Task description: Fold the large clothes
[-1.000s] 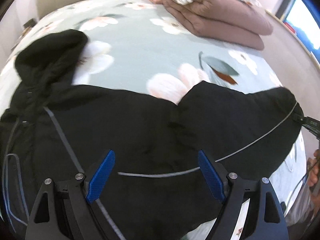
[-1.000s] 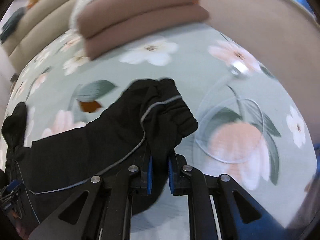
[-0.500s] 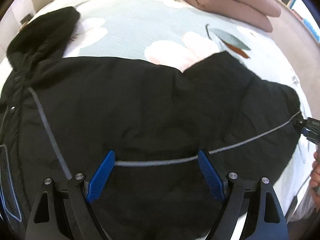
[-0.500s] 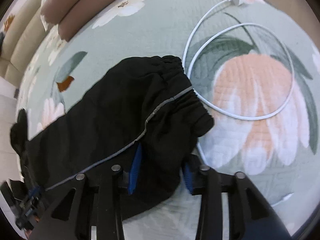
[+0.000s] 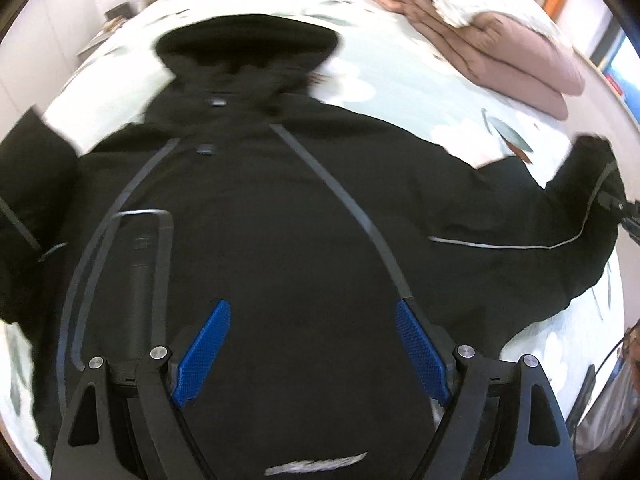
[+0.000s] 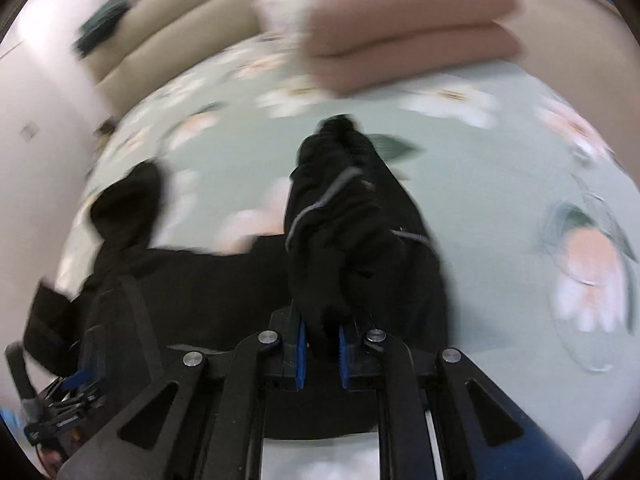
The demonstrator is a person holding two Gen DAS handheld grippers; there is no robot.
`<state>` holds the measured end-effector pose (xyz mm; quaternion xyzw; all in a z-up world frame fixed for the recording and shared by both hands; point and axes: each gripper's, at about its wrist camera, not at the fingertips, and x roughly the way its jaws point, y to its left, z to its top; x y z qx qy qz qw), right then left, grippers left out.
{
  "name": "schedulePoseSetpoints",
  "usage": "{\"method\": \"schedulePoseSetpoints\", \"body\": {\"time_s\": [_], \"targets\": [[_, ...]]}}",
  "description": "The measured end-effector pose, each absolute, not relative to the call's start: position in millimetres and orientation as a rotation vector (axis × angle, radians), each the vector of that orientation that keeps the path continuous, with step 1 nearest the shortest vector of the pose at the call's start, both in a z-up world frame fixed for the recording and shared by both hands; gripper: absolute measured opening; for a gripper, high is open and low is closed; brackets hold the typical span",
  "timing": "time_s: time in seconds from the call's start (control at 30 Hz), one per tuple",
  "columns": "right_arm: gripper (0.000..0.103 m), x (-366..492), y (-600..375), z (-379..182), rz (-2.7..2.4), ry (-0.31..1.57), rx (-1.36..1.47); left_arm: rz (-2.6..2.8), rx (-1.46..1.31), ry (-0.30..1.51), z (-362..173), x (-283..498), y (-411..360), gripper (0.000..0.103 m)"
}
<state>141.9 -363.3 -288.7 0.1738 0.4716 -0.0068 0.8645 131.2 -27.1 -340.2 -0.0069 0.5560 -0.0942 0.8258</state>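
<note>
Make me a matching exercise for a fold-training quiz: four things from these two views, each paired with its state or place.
Things:
1. left gripper
2. right gripper
3. black jacket
4. folded pink blanket

States or places:
A. spread on the floral bed
B. clamped on a sleeve cuff
C. open above the jacket's body
D. stacked at the bed's far side

Pairs: 1-C, 2-B, 3-A, 4-D

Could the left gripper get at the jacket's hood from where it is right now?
Probably yes. The left gripper is open above the black jacket, and the hood lies straight ahead on the bedspread with nothing between them. It would have to travel forward across the jacket's body.
</note>
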Motion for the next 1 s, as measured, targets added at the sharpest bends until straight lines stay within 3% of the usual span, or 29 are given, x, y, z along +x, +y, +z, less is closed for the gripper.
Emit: {"method": "schedulePoseSetpoints", "body": {"time_s": [0.37, 0.6, 0.67, 0.73, 0.77, 0.83, 1.0], "targets": [[0.016, 175.1, -90.7, -309.1, 0.304, 1.063, 0.237, -0.161, -0.017, 1.119, -312.6, 130.9, 113.5, 0.086], [0.020, 194.3, 32.9, -365.1, 0.388, 1.186, 0.162, -0.158, -0.006, 1.131, -324.3, 132.9, 179.3, 0.086], [0.029, 198.4, 48.1, -389.1, 0.385, 1.251, 0.162, -0.158, -0.017, 1.134, -329.0, 136.9, 190.9, 0.086], [0.052, 201.6, 67.9, -411.1, 0.378, 1.297, 0.166, -0.159, -0.031, 1.138, -332.7, 139.3, 199.2, 0.086], [0.057, 202.4, 73.1, -418.9, 0.387, 1.300, 0.173, -0.159, -0.039, 1.142, -334.5, 141.3, 202.9, 0.086], [0.078, 201.1, 82.7, -415.6, 0.422, 1.280, 0.161, -0.169, -0.058, 1.144, -337.4, 145.5, 211.3, 0.086], [0.075, 188.2, 70.2, -390.4, 0.419, 1.271, 0.160, -0.221, -0.110, 1.132, -336.1, 161.4, 216.9, 0.085]]}}
